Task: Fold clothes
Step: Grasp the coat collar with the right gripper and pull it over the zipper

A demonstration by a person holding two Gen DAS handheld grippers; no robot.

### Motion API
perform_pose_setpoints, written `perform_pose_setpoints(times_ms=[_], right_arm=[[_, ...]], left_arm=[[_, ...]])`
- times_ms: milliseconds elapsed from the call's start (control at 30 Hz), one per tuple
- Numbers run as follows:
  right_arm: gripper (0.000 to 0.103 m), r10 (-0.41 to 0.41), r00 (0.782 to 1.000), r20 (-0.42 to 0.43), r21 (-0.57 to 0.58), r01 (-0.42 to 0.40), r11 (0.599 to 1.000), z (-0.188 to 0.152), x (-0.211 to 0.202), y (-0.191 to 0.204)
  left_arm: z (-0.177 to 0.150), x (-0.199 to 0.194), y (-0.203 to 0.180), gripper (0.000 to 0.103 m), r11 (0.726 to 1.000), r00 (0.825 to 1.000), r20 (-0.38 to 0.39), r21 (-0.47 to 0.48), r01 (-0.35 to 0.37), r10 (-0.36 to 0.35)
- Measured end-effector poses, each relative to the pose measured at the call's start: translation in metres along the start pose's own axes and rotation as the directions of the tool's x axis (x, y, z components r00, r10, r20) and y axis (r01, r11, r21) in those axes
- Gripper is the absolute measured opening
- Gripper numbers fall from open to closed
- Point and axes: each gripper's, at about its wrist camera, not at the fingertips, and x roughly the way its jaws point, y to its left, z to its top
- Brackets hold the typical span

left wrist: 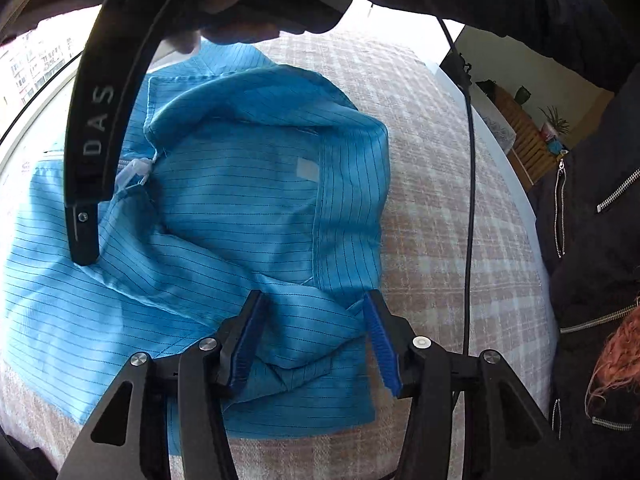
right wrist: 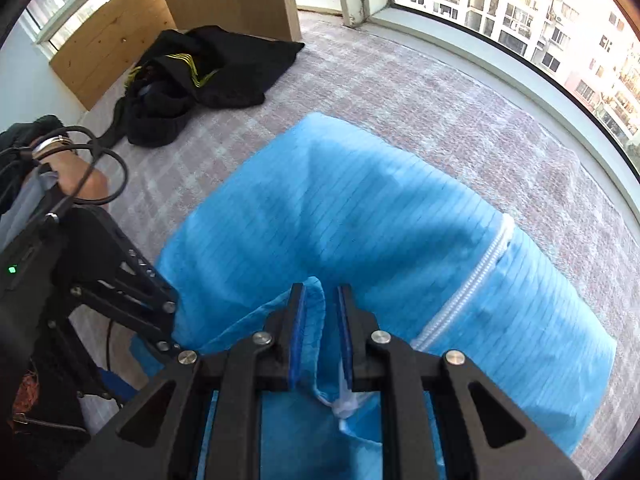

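Observation:
A light-blue pinstriped garment [left wrist: 240, 200] lies crumpled on a pink checked cover [left wrist: 440, 168]. My left gripper [left wrist: 314, 304] stands over its near edge. Its blue pads are spread apart and a fold of cloth lies loose between them, unpressed. In the right wrist view the same garment [right wrist: 380, 220] humps up, with its white zipper [right wrist: 468, 280] running down the right side. My right gripper [right wrist: 321, 292] is shut on a pinched ridge of blue cloth. One of its black fingers [left wrist: 86, 236] touches down on the garment's left part in the left wrist view.
A heap of black clothes [right wrist: 200, 72] lies by a wooden board [right wrist: 120, 32] at the far end. A curved window sill [right wrist: 500, 64] borders the cover. A black cable [left wrist: 470, 200] hangs at the right, beside a person's dark zipped jacket [left wrist: 592, 240].

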Motion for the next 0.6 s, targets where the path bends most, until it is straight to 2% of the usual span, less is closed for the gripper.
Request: perform_pose_setpoints(times_ms=[100,167,233,300,367,467,600], right_arm=[[0.016,-0.015,0.997,0.078,0.051,0.011,0.999,-0.011,-0.032,-0.011],[0.018,-0.034,0.985,0.169,0.109,0.016,0.994,-0.026,-0.068,-0.017],[0.036,-0.066,0.967,0.244,0.185,0.02,0.983,-0.054,-0.099,-0.021],[0.04,-0.089,0.953,0.29,0.253,0.014,0.967,-0.085,-0.117,-0.021],[0.04,-0.097,0.949,0.301,0.301,0.002,0.954,-0.114,-0.123,-0.021],[0.041,-0.09,0.96,0.265,0.314,0.003,0.949,-0.139,-0.106,-0.017],[0.041,-0.073,0.973,0.219,0.281,0.008,0.96,-0.142,-0.075,-0.011]], left_arm=[[-0.001,-0.021,0.0,0.048,1.0,1.0,0.023,-0.002,-0.01,0.01],[-0.002,-0.041,0.002,0.05,1.0,0.998,0.062,-0.016,-0.024,0.025],[-0.004,-0.06,0.004,0.051,0.999,0.994,0.1,-0.03,-0.04,0.042],[0.002,-0.066,0.008,0.051,0.998,0.992,0.11,-0.025,-0.064,0.066],[0.018,-0.058,0.013,0.051,0.997,0.993,0.094,-0.01,-0.075,0.076],[0.049,-0.036,0.021,0.051,0.997,0.997,0.052,0.043,-0.062,0.06],[0.08,-0.008,0.032,0.051,0.995,1.0,-0.013,0.094,-0.021,0.022]])
